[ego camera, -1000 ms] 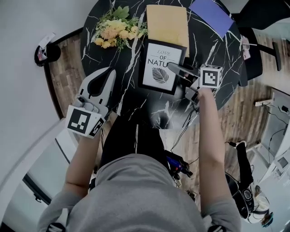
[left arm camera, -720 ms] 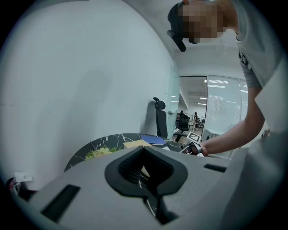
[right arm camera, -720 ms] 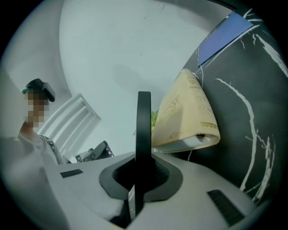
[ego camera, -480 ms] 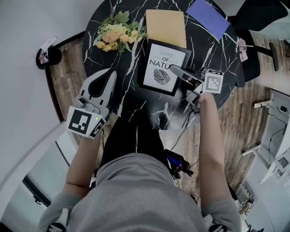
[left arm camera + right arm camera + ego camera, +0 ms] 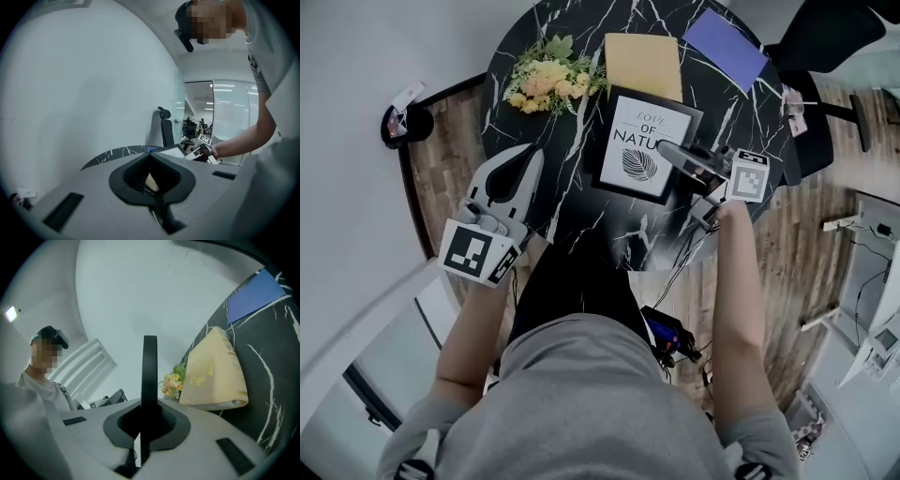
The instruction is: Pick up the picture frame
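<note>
Marble table, right claw gripping picture frame, seen edge-on there, left claw closed.

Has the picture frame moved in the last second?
Yes. Clamped in the right claw, the picture frame has risen toward the camera, covering more of the yellow book behind it.

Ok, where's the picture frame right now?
Head view, centre: the picture frame is clamped at its right edge by the right gripper, below the yellow book, right of the flowers.
</note>
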`<control>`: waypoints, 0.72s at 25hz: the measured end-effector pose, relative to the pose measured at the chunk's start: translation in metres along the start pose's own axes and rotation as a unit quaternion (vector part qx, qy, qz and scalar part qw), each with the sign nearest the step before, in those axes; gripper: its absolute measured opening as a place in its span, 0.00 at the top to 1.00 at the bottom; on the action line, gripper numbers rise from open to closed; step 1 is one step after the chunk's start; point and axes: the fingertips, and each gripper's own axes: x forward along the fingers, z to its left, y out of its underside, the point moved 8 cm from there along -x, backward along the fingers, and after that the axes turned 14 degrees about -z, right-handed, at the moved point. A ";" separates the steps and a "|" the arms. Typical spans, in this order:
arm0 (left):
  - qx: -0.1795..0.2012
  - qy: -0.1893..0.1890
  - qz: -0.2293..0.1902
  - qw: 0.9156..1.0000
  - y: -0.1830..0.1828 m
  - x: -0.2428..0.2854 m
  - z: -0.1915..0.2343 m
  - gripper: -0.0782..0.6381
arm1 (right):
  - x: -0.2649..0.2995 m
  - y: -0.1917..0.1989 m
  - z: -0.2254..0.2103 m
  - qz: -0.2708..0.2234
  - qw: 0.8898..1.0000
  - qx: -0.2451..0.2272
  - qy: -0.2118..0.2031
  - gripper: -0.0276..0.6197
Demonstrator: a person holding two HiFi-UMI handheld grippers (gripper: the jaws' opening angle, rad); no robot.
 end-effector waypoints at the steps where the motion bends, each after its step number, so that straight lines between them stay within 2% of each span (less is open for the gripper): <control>1: 0.001 0.000 -0.002 1.000 -0.002 -0.001 -0.001 0.88 | 0.000 -0.002 0.004 -0.001 1.000 -0.004 -0.003 0.91; 9: 0.005 0.001 -0.011 1.000 -0.018 -0.016 -0.007 0.88 | 0.003 -0.016 0.033 -0.011 0.999 -0.030 -0.017 0.91; 18: 0.014 -0.004 -0.034 0.999 -0.040 -0.034 -0.014 0.88 | 0.011 -0.035 0.074 -0.004 0.996 -0.080 -0.032 0.91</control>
